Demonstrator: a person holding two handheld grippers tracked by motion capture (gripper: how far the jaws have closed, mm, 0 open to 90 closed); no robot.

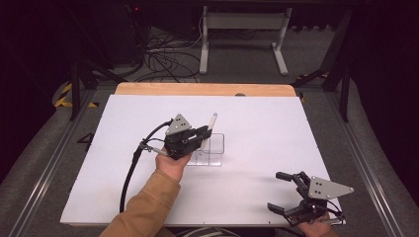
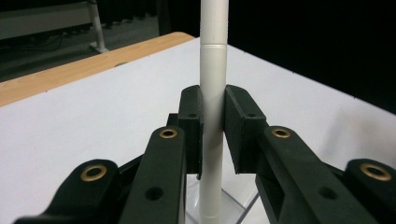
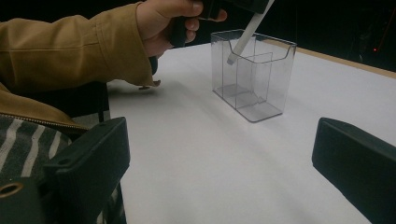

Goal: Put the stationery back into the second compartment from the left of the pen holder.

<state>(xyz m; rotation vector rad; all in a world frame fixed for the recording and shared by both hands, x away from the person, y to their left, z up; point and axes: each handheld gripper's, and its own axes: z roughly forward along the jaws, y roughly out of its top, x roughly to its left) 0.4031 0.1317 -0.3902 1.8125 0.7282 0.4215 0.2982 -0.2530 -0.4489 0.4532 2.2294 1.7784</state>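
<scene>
Smooth white cylindrical pen [image 2: 213,116] above clear box [image 3: 252,74]

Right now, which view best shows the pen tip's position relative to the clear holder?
The right gripper view: the white pen tip sits inside the clear holder, above its floor. The high view shows them overlapping; the left gripper view shows its clamped barrel.

left gripper [image 1: 205,132] clamped, right gripper [image 1: 280,192] agape

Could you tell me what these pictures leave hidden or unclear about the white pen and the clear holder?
- White pen: top cut off by the left gripper view's upper edge.
- Left gripper: cut off by the right gripper view's top edge.
- Clear holder: near side hidden behind the left gripper in the high view.
</scene>
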